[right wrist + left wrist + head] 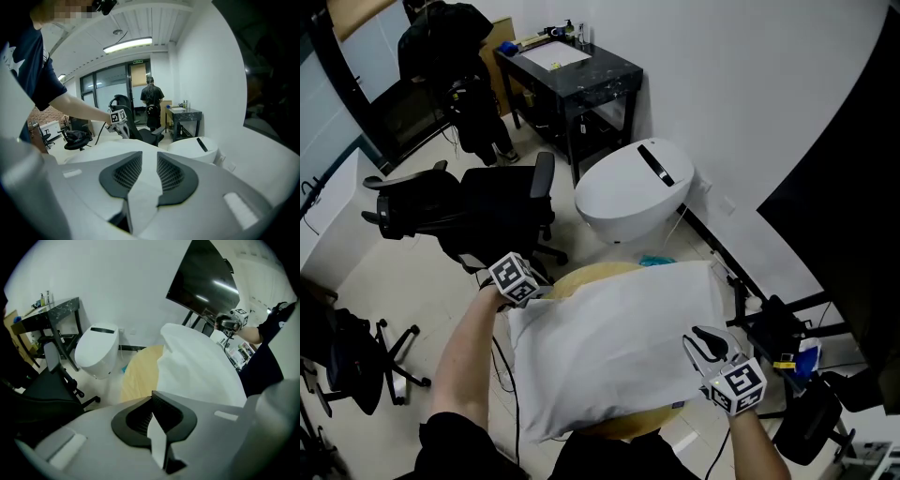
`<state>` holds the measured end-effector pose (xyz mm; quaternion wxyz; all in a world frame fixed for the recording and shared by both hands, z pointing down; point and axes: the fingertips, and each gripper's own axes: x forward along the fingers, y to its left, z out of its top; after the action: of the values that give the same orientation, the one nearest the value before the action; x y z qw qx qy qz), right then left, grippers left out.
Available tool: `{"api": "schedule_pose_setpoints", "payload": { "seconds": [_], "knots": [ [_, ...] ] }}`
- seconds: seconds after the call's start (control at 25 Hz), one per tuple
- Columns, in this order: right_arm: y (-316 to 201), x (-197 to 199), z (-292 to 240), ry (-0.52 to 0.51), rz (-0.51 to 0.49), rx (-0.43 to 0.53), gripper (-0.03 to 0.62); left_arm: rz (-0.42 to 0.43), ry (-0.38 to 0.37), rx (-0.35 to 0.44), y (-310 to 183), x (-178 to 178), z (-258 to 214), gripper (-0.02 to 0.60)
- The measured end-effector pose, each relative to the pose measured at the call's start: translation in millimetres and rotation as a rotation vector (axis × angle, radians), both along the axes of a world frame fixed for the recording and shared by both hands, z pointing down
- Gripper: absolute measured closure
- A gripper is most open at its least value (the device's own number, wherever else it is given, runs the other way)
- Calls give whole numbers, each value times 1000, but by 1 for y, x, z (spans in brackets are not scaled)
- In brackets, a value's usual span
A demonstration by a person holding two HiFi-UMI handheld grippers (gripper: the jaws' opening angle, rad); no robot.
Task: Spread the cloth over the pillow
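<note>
Beyond the left gripper [528, 294], a black office chair [487, 211] and a dark marble-topped desk [572, 70] stand on pale floor [403, 281]. A white wall [750, 84] and a large dark screen [853, 206] rise past the right gripper [700, 343], under a ceiling strip light [127, 44].

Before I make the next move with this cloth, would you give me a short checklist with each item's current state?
1. Left gripper gripping: ok, fingers closed on a thin fold of the cloth.
2. Right gripper gripping: ok, white fabric fills the gap between its fingers.
3. Grippers at opposite ends of the cloth: ok, far-left corner and near-right edge.
4. Cloth lying smooth: ok across the top, slightly bunched at the left corner.
5. Pillow fully covered: cannot tell, no pillow edge stands out from the white.
6. Bundle resting on the round table: ok.
</note>
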<state>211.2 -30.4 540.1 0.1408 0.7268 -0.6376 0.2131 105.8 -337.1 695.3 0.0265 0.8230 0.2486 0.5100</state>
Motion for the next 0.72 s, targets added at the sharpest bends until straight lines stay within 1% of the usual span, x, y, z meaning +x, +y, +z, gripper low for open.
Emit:
{"api": "schedule_pose_setpoints", "payload": {
  "seconds": [0.04, 0.08, 0.12, 0.16, 0.2, 0.24, 0.32, 0.4, 0.44, 0.48, 0.52, 0.56, 0.6, 0.64, 0.72],
  "knots": [
    [1, 1, 0, 1, 1, 0, 485, 3, -3, -19, 1, -4, -2, 579],
    [2, 1, -1, 2, 3, -1, 485, 8, -19, -57, 5, -10, -3, 579],
    [2, 0, -1, 3, 2, -2, 485, 12, -49, -107, 11, -18, -2, 580],
    [2, -1, 0, 2, 0, -3, 485, 15, -86, -160, 17, -27, 0, 565],
    [1, -2, 1, 1, -2, -4, 485, 14, -120, -204, 22, -34, 3, 469],
    [1, -4, 2, 0, -6, -6, 485, 7, -144, -235, 25, -39, 7, 442],
    [-2, -9, 3, -2, -15, -11, 485, -21, -170, -271, 27, -41, 14, 422],
    [-5, -13, 5, -3, -25, -12, 485, -39, -195, -307, 32, -43, 21, 420],
    [-6, -14, 4, -3, -27, -11, 485, -36, -207, -329, 36, -44, 24, 438],
    [-7, -15, 4, -3, -27, -9, 485, -26, -215, -347, 41, -44, 25, 484],
    [-7, -15, 3, -2, -25, -8, 485, -13, -216, -352, 45, -45, 25, 515],
    [-7, -14, 3, -1, -25, -8, 484, 0, -209, -342, 46, -45, 25, 547],
    [-7, -13, 3, 1, -25, -10, 485, 11, -195, -317, 44, -44, 24, 566],
    [-6, -13, 4, 2, -26, -13, 485, 19, -174, -280, 40, -41, 22, 581],
    [-4, -12, 5, 2, -26, -17, 485, 28, -112, -195, 29, -34, 9, 581]
  ]
}}
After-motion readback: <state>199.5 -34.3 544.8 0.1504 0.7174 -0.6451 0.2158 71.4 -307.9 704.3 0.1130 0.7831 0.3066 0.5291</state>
